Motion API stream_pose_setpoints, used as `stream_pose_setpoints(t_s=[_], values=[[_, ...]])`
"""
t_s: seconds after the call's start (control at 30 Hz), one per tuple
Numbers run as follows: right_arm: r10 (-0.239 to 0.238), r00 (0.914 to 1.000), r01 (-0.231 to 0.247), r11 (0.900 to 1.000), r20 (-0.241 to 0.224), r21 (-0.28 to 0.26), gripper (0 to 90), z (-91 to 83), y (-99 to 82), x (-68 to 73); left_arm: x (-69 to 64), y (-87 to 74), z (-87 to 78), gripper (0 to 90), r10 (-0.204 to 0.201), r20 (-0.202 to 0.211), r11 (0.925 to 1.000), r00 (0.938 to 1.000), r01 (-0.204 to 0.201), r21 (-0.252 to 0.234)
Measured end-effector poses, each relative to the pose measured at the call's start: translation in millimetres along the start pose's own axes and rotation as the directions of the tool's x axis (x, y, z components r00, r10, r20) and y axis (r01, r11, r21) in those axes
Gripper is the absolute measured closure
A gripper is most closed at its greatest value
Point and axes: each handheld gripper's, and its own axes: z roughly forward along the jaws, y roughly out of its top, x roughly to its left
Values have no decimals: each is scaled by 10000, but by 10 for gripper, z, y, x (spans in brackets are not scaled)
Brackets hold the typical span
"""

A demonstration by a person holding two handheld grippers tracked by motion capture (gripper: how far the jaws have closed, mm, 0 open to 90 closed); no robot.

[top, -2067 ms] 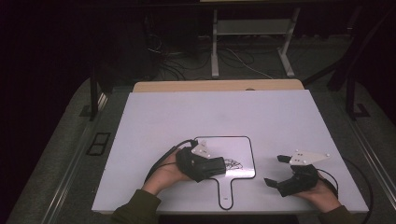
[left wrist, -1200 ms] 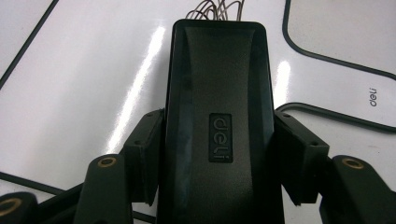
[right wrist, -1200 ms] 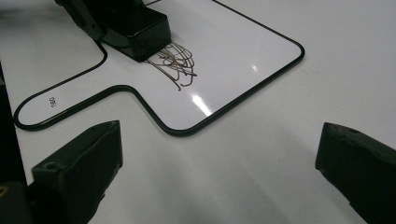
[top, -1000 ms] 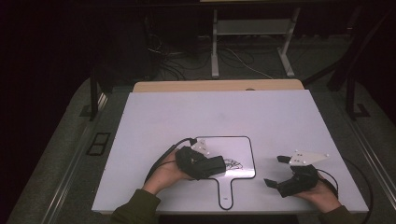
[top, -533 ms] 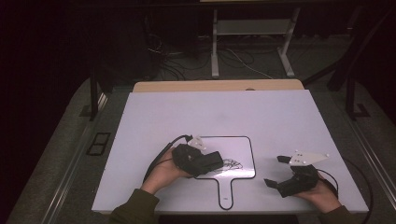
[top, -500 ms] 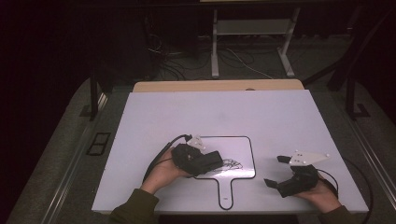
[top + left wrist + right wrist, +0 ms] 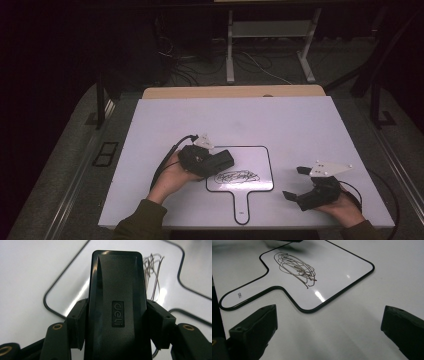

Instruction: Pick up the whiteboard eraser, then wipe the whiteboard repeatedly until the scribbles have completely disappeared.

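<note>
Step in hand, as judged: wiping the scribble [image 7: 237,176] off the small handled whiteboard [image 7: 260,155]; the eraser [image 7: 117,302] was gripped and poised, the ink not yet cleared.

Left gripper [image 7: 220,161]: jaws closed on the eraser, one pad pressing each long side of it near the middle; the black block with its stamped label stood clamped between them in the left gripper view. Right gripper [image 7: 296,184]: jaws wide apart with nothing between them, resting on the table [image 7: 300,120] just to the right of the whiteboard's handle.

Where the eraser was: over the left part of the whiteboard, its far end just left of the scribble; whether its underside touched the whiteboard could not be told from these views.

Which way it pointed: long axis ran along the left gripper, from the hand out toward the scribble; in the high view that was rightward and a little toward the far edge of the whiteboard; the labelled back faced up, so the wiping face presumably faced down.

Next move, as judged: bring the eraser flat onto the whiteboard and sweep it sideways across the scribble, pressing evenly; the strokes spread wider than the eraser's short side, so several passes seemed needed; the whiteboard lay loose on the table, so the right gripper might have to steady it near the handle.
</note>
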Motion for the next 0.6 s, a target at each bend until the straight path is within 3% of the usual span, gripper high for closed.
stream_pose_setpoints(t_s=[0.6], values=[[6,10000,-6,10000,-71,-14,0,10,-9,-5,45,211,258,391,295,40,9995,9996,-295,103]])
